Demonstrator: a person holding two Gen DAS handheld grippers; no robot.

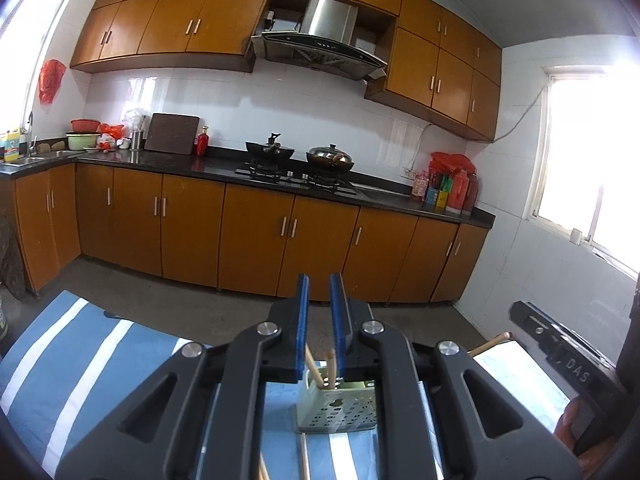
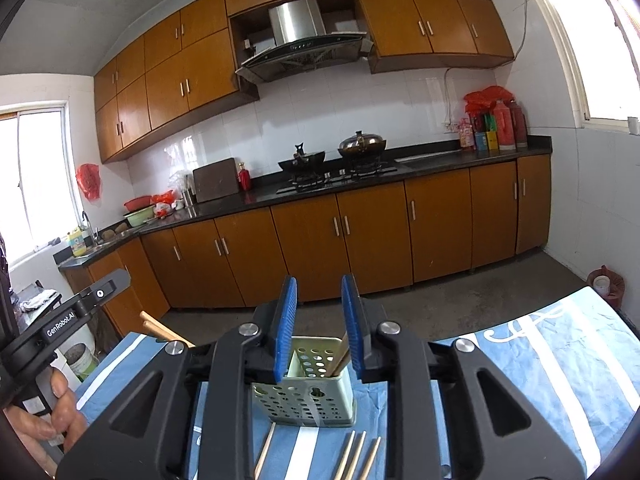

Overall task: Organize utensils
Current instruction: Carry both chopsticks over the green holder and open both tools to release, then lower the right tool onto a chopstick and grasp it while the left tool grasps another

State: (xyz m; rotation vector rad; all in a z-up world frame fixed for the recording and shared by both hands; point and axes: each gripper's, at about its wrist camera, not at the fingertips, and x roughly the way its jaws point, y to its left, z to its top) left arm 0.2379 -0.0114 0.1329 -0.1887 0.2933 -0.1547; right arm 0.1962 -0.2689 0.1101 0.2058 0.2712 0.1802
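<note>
A pale green perforated utensil holder (image 1: 340,408) (image 2: 304,400) stands upright on the blue-and-white striped cloth (image 2: 540,360). My left gripper (image 1: 319,280) hovers just over it, jaws slightly apart. Two wooden chopsticks (image 1: 320,372) stand in the holder, their tops loose between the blue pads. My right gripper (image 2: 319,282) is above the same holder with a wider gap. Chopsticks (image 2: 340,354) lean in the holder's right corner beside its right pad, not pinched. Several loose chopsticks (image 2: 354,456) lie on the cloth in front of the holder, one (image 1: 304,456) below my left gripper.
A hand (image 2: 60,412) holds the left gripper's handle at the left edge. Wooden stick ends (image 2: 160,330) poke up at the table's far left corner. Beyond the table lie bare floor and a kitchen counter (image 1: 224,168) with two woks on a stove.
</note>
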